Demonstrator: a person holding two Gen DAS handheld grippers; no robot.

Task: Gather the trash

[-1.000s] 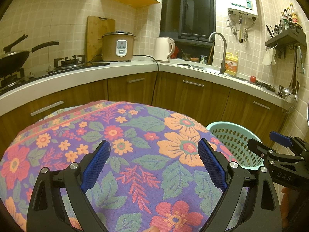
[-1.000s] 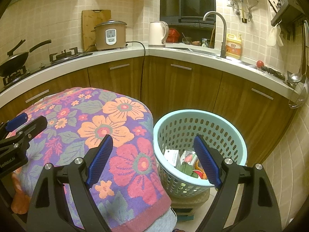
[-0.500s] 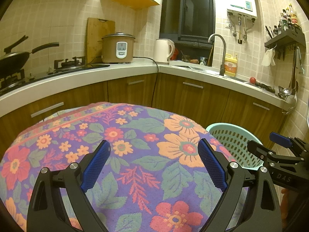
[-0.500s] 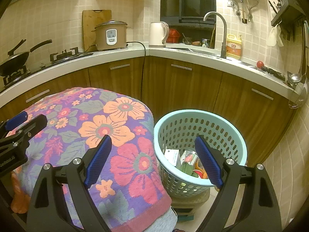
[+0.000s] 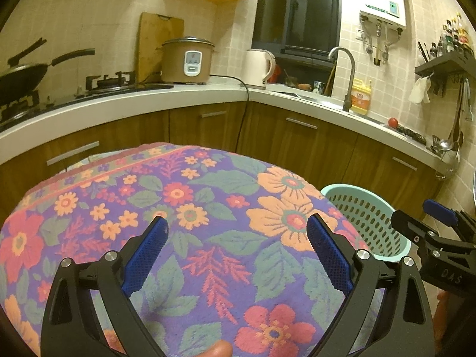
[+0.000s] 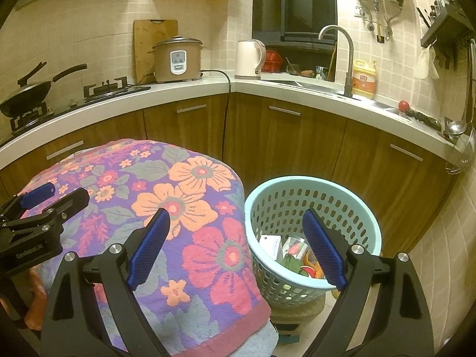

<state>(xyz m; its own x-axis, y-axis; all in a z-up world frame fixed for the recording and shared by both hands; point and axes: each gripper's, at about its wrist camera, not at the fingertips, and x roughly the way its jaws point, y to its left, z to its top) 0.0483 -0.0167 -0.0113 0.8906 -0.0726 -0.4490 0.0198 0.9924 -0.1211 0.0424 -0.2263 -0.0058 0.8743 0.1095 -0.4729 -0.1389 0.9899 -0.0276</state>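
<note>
- Kitchen counter [image 6: 166, 101]: white top over brown cabinet doors, runs round the corner behind everything. Gas hob and dark wok at left, sink and tap at right.
- Floral cloth [image 5: 208, 232]: purple, with orange and red flowers, draped over a rounded surface in the foreground. Nothing lies on the part that shows.
- Basket [image 6: 351, 190]: pale teal, perforated wall, just beside the cloth's right edge, standing on a low support on the floor.
- Left gripper [image 5: 238, 253]: over the cloth, blue pads spread wide, only cloth pattern visible between them. Released.
- Right gripper [image 6: 235, 247]: jaws have just been opening and stand wide; left pad over the cloth's edge, right pad over the basket's mouth. Nothing between the pads.
- Rice cooker [image 6: 178, 59] and white kettle [image 6: 249, 59]: on the counter near the corner, a black cord hanging down the cabinet front between them.
- Trash [image 6: 293, 253]: wrappers and coloured scraps at the bottom of the basket; single pieces too small to tell apart.
</note>
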